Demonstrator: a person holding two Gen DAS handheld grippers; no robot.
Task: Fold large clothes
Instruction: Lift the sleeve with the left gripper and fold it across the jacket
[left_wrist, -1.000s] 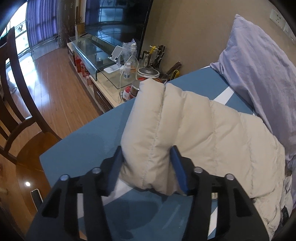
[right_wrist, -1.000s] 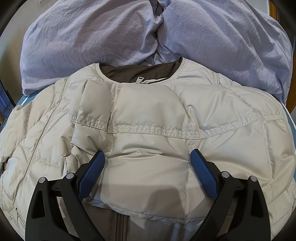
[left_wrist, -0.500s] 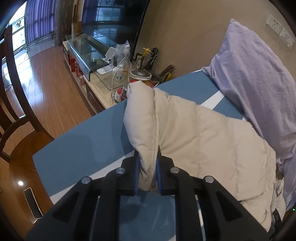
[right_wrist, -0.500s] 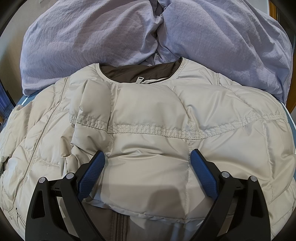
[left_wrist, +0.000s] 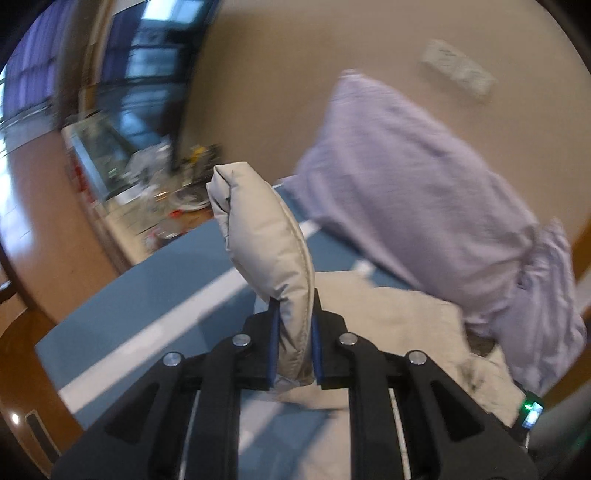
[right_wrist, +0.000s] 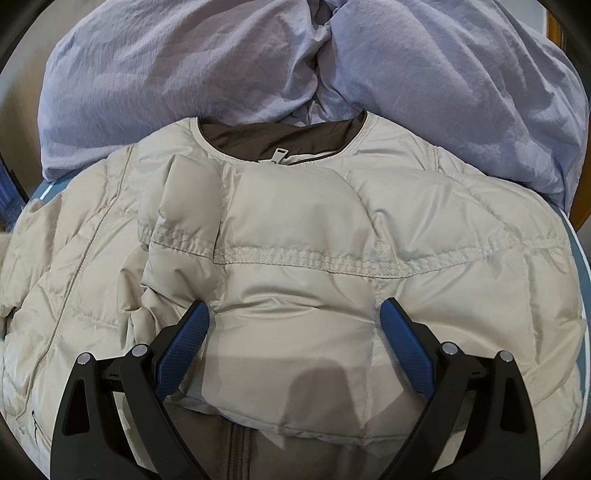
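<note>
A cream quilted down jacket lies on the blue bed, its brown-lined collar toward the pillows. In the left wrist view my left gripper is shut on the jacket's sleeve, which stands lifted above the bed. The rest of the jacket trails to the right below it. In the right wrist view my right gripper is open, its blue pads pressed down on the jacket's chest with a folded-over panel between them.
Lilac pillows lie against the wall behind the jacket, one pillow showing in the left wrist view. A glass-topped cabinet with clutter stands beyond the bed's edge over wooden floor. The left wrist view is blurred.
My left gripper went from open around the sleeve end to shut on it, then rose and swung right, lifting the sleeve. The right gripper and the jacket's body stayed still.
</note>
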